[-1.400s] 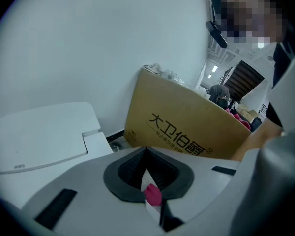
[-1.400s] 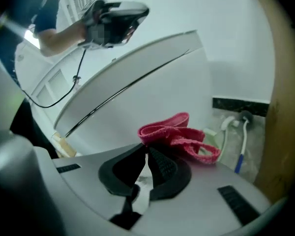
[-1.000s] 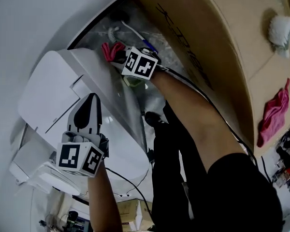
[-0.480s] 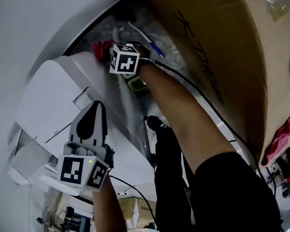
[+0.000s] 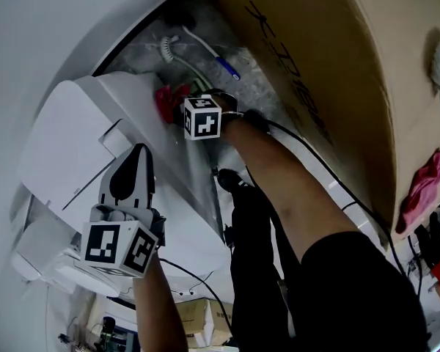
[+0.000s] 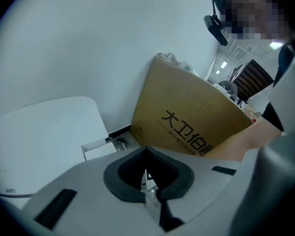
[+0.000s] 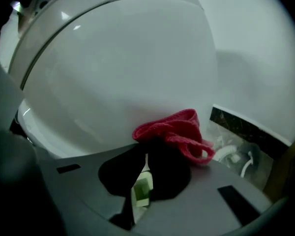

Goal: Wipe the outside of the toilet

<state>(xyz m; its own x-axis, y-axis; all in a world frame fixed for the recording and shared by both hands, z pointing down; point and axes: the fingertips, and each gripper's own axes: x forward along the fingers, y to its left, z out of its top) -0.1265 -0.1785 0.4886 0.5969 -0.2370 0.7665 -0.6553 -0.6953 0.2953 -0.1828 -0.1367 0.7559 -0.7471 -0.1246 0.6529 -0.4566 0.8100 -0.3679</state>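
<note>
The white toilet [image 5: 73,138] fills the left of the head view, and its curved outer shell [image 7: 113,58] fills the right gripper view. A red cloth [image 5: 166,100] is pressed against the toilet's side. My right gripper [image 5: 185,110] is shut on that cloth [image 7: 174,132], its jaws closed together [image 7: 146,154]. My left gripper [image 5: 137,152] hovers over the toilet's top, shut with nothing in it [image 6: 146,150]. The toilet's flat white lid [image 6: 39,127] shows to its left.
A large cardboard box [image 5: 330,64] stands close on the right, also in the left gripper view [image 6: 191,127]. A toilet brush [image 5: 172,46] lies on plastic sheeting behind the toilet. Another red cloth [image 5: 424,185] hangs on the box. The person's dark-clothed legs [image 5: 264,270] stand beside the toilet.
My right gripper has shifted along the toilet's side with the red cloth, first up and left, then back down. The left gripper has hardly moved.
</note>
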